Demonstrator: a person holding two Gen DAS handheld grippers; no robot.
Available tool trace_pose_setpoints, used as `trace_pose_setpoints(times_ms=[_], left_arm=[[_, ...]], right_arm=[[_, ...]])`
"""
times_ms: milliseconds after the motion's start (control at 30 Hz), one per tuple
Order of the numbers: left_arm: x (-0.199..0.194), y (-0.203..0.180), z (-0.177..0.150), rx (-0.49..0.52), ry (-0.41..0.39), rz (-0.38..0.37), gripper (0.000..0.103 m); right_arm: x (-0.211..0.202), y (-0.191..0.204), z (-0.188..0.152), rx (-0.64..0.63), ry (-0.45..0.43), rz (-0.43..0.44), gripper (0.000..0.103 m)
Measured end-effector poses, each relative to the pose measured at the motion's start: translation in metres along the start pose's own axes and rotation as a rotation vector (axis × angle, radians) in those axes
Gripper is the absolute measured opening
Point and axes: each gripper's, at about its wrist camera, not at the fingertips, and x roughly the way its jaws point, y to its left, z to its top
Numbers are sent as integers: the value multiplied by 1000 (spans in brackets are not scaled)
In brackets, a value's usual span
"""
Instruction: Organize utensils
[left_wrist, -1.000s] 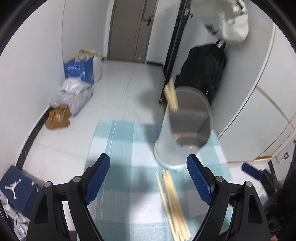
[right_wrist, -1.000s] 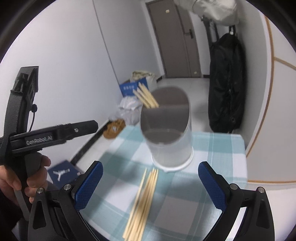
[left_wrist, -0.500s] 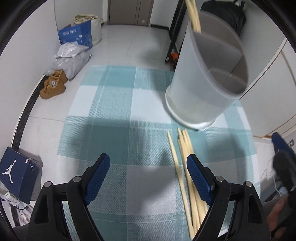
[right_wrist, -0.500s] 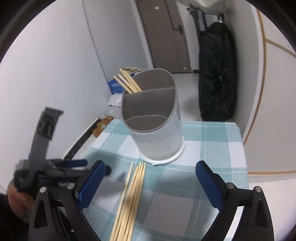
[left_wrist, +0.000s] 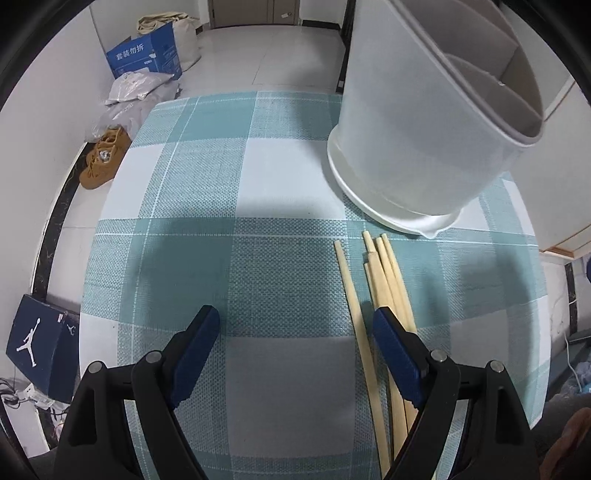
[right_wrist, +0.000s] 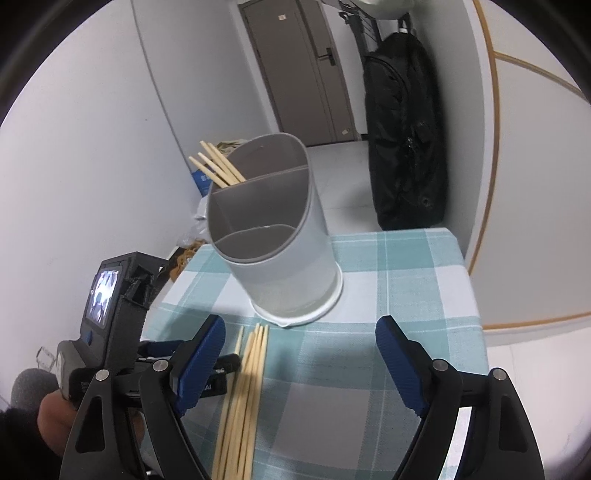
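- A bundle of pale wooden chopsticks (left_wrist: 384, 295) lies flat on the teal-and-white checked tablecloth (left_wrist: 236, 177), side by side and roughly parallel, tips pointing toward the holder; one stick lies slightly apart from the rest.
- The holder (right_wrist: 273, 236) is a tall, frosted white plastic tub with a grey rim and grey dividers that split it into compartments. It stands toward the far edge of the table, just beyond the tips of the loose sticks.
- A few more chopsticks (right_wrist: 218, 166) stand leaning in the holder's far-left compartment, ends poking above the rim.
- The left gripper (left_wrist: 295, 332) points steeply down over the cloth, its blue-padded jaws wide apart; the right-hand pad sits over the bundle and only the one stray stick lies in the gap, nothing gripped.
- The right gripper (right_wrist: 299, 343) is nearer the table's near edge, its jaws closing but still wide; the loose sticks lie below the gap near its left pad, and the pads press on nothing.
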Motion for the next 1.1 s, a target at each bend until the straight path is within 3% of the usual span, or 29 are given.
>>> trace_pose_setpoints(times_ms=[233,467,567,867,1100], left_arm=[[-1,-11,-2,23,2,59,72],[-3,-23,4,55,-16,37,19],[-3,-26,4,67,-18,15,5],[-9,-11,13,-10,-42,-75,2],[-41,-7,10,-47,-162,-139,1]], right_arm=[[-9,-5,-3,11,-15,-62,84],[-17,-12,-4,49,-12,-77,80],[-16,-15,-5,61,2,-95,80],[-11,-12,-7,48,35,-104,80],[-4,-12,-9,63,58,-95,70]])
